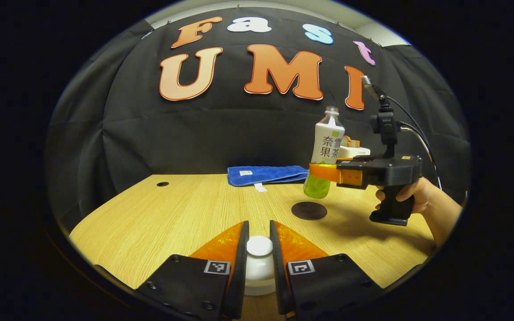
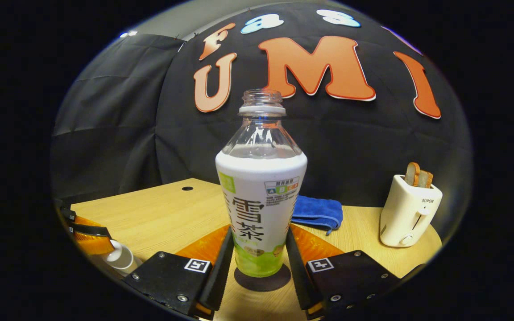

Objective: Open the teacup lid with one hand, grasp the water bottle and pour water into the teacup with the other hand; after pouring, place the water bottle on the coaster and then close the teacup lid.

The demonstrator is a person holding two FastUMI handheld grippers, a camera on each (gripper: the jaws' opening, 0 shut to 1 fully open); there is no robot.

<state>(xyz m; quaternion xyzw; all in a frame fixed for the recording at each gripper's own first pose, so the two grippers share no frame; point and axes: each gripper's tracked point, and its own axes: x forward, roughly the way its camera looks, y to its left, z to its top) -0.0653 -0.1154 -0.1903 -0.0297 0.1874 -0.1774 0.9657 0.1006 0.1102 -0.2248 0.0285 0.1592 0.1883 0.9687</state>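
A: Where the wood-grain table [image 2: 159,214] nears the wall, what lies there?
B: A folded, nubby blue towel [image 2: 317,211]; the right gripper view adds a smooth cream toaster [image 2: 408,214] holding bread.

A: And the grippers?
B: The right gripper [image 2: 257,261] clamps the clear, capless water bottle [image 2: 261,200] above the round dark coaster [image 1: 309,210]. The left gripper [image 1: 259,254] is closed on the white teacup lid [image 1: 259,246], atop the teacup [image 1: 259,278].

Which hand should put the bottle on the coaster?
The right. Its gripper already holds the bottle upright, just above the coaster. The left gripper is busy around the teacup lid.
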